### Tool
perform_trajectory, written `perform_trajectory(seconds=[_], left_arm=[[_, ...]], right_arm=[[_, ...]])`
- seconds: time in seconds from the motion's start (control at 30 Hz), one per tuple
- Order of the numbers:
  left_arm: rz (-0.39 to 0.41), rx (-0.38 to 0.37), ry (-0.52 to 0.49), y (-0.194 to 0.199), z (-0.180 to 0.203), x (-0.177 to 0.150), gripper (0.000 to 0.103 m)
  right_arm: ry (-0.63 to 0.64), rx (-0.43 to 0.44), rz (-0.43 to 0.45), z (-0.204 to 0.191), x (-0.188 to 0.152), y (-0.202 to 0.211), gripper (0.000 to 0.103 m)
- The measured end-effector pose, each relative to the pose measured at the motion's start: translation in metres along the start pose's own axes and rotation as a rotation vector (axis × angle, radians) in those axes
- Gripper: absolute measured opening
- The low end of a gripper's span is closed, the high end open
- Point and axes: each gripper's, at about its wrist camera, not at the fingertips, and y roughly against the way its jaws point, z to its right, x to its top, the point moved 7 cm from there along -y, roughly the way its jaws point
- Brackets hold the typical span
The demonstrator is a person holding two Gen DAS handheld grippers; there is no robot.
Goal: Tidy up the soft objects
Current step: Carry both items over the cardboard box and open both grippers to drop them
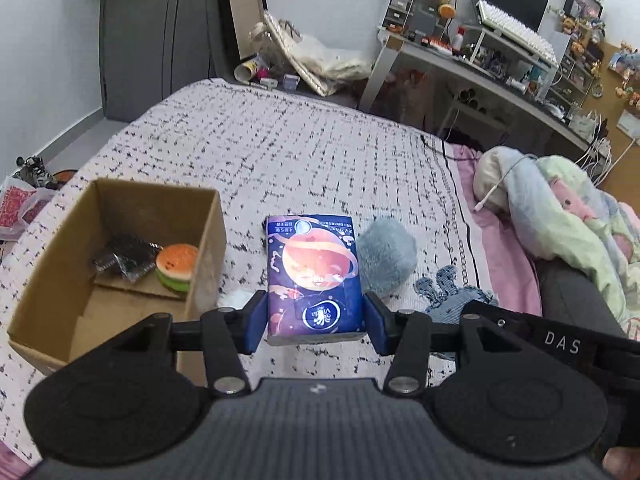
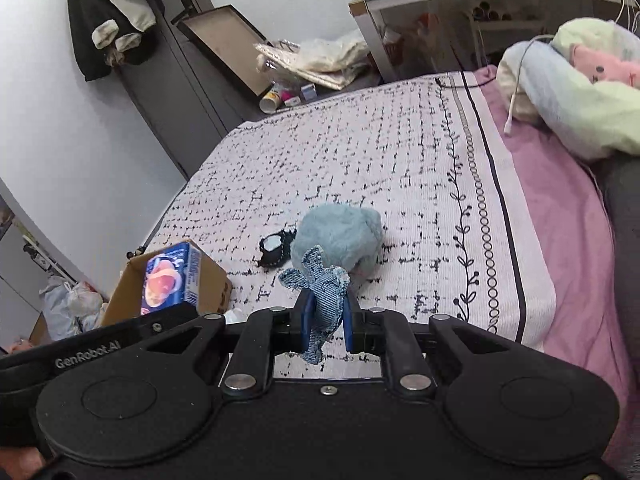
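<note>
My left gripper (image 1: pixel 316 322) is shut on a blue tissue pack (image 1: pixel 314 276) with a planet print, held above the bed just right of an open cardboard box (image 1: pixel 52 276). The box holds a soft burger toy (image 1: pixel 176 266) and a dark pouch (image 1: pixel 124 260). My right gripper (image 2: pixel 326 320) is shut on a frayed denim toy (image 2: pixel 322 296), held above the bed. A fluffy blue-grey plush (image 2: pixel 340 236) lies on the bed just beyond it, with a small black-and-white item (image 2: pixel 276 248) at its left. The tissue pack (image 2: pixel 168 280) and box (image 2: pixel 212 284) show at left in the right wrist view.
The patterned bedspread (image 1: pixel 300 148) covers the bed. A pastel blanket heap (image 1: pixel 560 208) with a white cable lies at the right. A cluttered desk (image 1: pixel 500 68) stands beyond the bed. Bags and a cup (image 1: pixel 248 70) sit on the floor past the foot.
</note>
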Motion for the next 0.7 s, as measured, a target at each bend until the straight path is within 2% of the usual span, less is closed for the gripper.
perform_trajectory(seconds=[0.17, 0.33, 0.7], left_arm=[[0.048, -0.015, -0.023, 0.011, -0.009, 0.006, 0.05], [0.08, -0.028, 0.012, 0.019, -0.024, 0.011, 0.05], [0.105, -0.001, 0.079, 0.023, -0.074, 0.012, 0.05]], right_arm=[[0.03, -0.012, 0.026, -0.009, 0.006, 0.007, 0.015], [0.053, -0.021, 0.044, -0.018, 0.014, 0.01, 0.015], [0.101, 0.006, 0.07, -0.053, 0.022, 0.004, 0.015]])
